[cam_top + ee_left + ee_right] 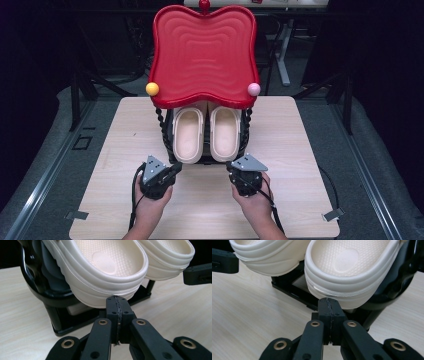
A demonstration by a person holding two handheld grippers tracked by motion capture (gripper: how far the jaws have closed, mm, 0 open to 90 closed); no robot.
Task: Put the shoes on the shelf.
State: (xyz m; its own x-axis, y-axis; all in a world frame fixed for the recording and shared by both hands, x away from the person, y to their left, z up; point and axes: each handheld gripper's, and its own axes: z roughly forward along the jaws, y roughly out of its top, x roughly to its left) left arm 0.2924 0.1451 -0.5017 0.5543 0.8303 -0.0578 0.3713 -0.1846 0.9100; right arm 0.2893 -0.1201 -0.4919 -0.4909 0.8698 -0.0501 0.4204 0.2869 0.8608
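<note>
Light falls from above on the pale wooden tabletop (200, 210); surroundings from 9 to 3 o'clock are near black. Glossy red wavy plastic tray (202, 55) shows soft sheen. Gripper views sharp, far edges slightly soft.

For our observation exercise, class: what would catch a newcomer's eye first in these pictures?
The big glossy red tray tops a black rack at the table's far middle, with a yellow ball and a pink ball at its front corners. Beneath it sit two cream clogs, heels toward the person. Both grippers, left gripper and right gripper, are shut just before them.
</note>
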